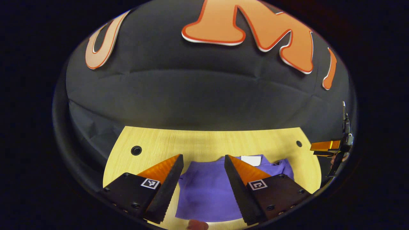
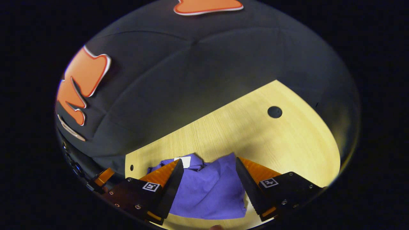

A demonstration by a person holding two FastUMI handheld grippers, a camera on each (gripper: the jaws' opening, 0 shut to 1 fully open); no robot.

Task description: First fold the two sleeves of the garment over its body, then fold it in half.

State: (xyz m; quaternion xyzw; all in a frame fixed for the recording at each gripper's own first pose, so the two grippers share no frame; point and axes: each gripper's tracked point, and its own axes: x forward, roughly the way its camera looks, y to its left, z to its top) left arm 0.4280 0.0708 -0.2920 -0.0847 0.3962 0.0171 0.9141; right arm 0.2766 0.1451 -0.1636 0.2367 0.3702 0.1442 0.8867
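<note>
Purple knit garment (image 1: 207,191) before me: folded compact, flat on table, white neck label (image 1: 251,160) at far edge.

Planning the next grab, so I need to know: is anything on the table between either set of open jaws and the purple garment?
Nothing visible does. The purple garment lies on the wooden table directly ahead of the left gripper and the right gripper, both open.

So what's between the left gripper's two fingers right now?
The purple knit garment, lying on the light wooden table beyond the open fingers, ungripped; left gripper view shows it.
</note>
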